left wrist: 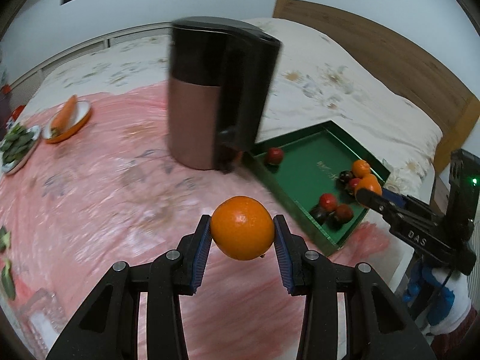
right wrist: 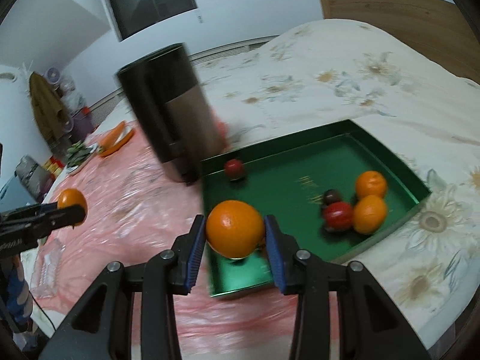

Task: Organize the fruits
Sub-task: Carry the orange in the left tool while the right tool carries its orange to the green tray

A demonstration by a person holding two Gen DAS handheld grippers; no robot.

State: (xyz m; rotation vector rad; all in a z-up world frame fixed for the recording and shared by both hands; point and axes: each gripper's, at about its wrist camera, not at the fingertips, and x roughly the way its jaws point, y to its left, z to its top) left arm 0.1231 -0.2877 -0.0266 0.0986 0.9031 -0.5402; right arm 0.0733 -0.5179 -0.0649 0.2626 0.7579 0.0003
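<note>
My left gripper (left wrist: 242,231) is shut on an orange (left wrist: 242,228) and holds it above the pink cloth, left of the green tray (left wrist: 303,174). My right gripper (right wrist: 235,231) is shut on another orange (right wrist: 235,228) over the tray's near left corner (right wrist: 240,273). The tray holds two oranges (right wrist: 370,184), red fruits (right wrist: 338,214) and dark fruits (right wrist: 331,195). One red fruit (right wrist: 234,168) lies alone at the tray's far left. The right gripper (left wrist: 375,199) shows in the left wrist view, the left gripper (right wrist: 72,207) in the right wrist view.
A tall black and copper canister (left wrist: 216,93) stands just left of the tray. An orange dish with a carrot (left wrist: 67,117) and a plate of greens (left wrist: 18,147) sit far left. A clear plastic box (right wrist: 48,267) lies near the cloth's left edge. All rests on a bed with a floral quilt (right wrist: 360,84).
</note>
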